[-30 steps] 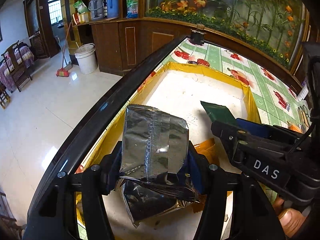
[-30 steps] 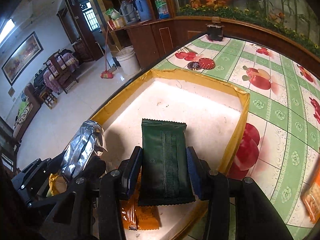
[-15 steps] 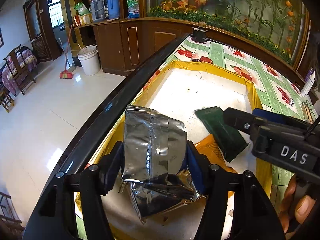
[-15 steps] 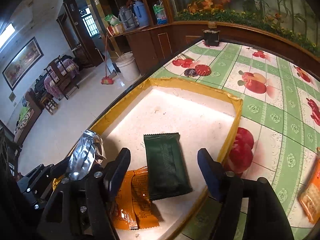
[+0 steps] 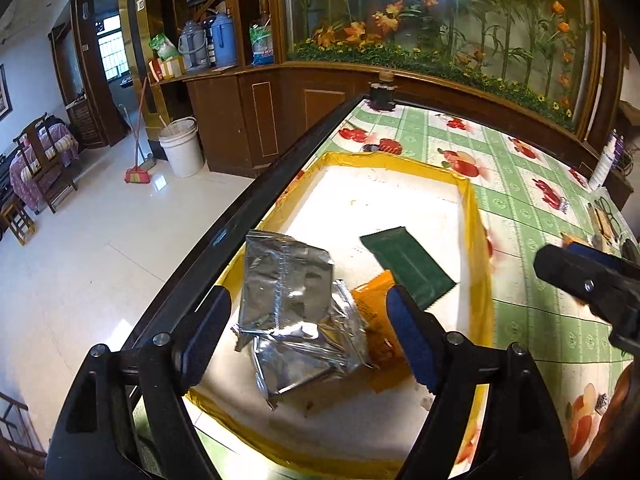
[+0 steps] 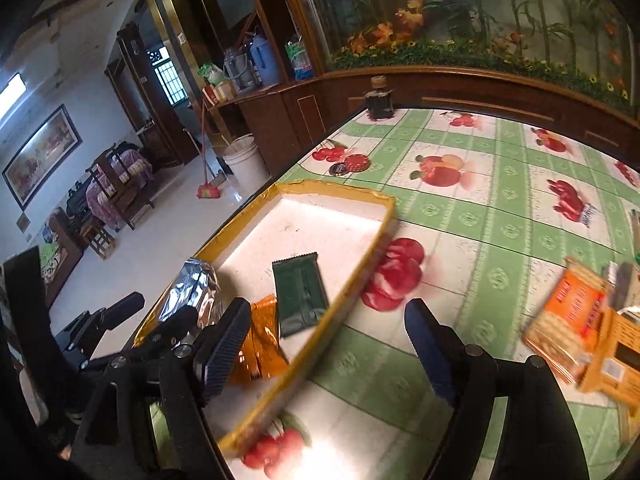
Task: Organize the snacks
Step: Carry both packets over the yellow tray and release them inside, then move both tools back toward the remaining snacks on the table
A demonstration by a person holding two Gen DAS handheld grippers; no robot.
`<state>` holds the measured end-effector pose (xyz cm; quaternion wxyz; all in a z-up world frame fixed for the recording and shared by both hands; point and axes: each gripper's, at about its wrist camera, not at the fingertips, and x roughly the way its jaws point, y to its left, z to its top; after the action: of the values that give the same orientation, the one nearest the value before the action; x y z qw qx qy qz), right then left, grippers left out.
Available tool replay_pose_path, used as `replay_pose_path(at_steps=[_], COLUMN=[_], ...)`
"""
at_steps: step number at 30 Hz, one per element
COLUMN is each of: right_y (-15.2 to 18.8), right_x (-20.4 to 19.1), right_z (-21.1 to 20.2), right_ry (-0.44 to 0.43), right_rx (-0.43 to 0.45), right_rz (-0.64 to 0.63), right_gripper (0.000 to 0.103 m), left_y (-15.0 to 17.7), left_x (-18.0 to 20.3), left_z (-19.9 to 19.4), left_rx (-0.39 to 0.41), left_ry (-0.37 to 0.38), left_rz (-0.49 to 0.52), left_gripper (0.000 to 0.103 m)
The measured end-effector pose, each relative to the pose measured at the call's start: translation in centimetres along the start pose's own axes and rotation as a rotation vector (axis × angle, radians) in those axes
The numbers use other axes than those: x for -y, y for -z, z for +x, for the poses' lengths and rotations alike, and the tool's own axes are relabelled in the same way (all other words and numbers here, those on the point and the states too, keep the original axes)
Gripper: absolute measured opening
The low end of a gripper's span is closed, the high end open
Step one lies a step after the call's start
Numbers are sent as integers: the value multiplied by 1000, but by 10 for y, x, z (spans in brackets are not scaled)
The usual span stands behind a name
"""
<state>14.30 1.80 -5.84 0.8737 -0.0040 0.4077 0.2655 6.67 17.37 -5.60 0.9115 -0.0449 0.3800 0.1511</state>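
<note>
Now both jaws stand wide and empty: the left hand-held gripper (image 5: 308, 330) straddles the silver pouch (image 5: 294, 312) lying in the yellow tray (image 5: 476, 240), while the right hand-held gripper (image 6: 326, 344) is nearer the orange cracker packs (image 6: 568, 320), rightward on the table (image 6: 500, 216), long axis toward it.

Crinkled glossy foil snack pouch (image 5: 292, 312)
</note>
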Motion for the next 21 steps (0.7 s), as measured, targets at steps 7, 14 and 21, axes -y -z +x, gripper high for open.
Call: replay_pose_path(at_steps=[7, 14, 21], right_y=[35, 63, 92], right_x=[34, 73, 110], right_z=[-50, -83, -107], right_ry=[67, 129, 189], right_rx=[46, 56, 53], right_rz=[22, 66, 100], right_gripper=[84, 85, 87], left_y=[8, 11, 23], left_x=[31, 64, 102], left_z=[-24, -34, -45], left_rx=[32, 38, 29], left_ry=[51, 94, 153], left_rz=[53, 112, 176], left_gripper=[80, 80, 80])
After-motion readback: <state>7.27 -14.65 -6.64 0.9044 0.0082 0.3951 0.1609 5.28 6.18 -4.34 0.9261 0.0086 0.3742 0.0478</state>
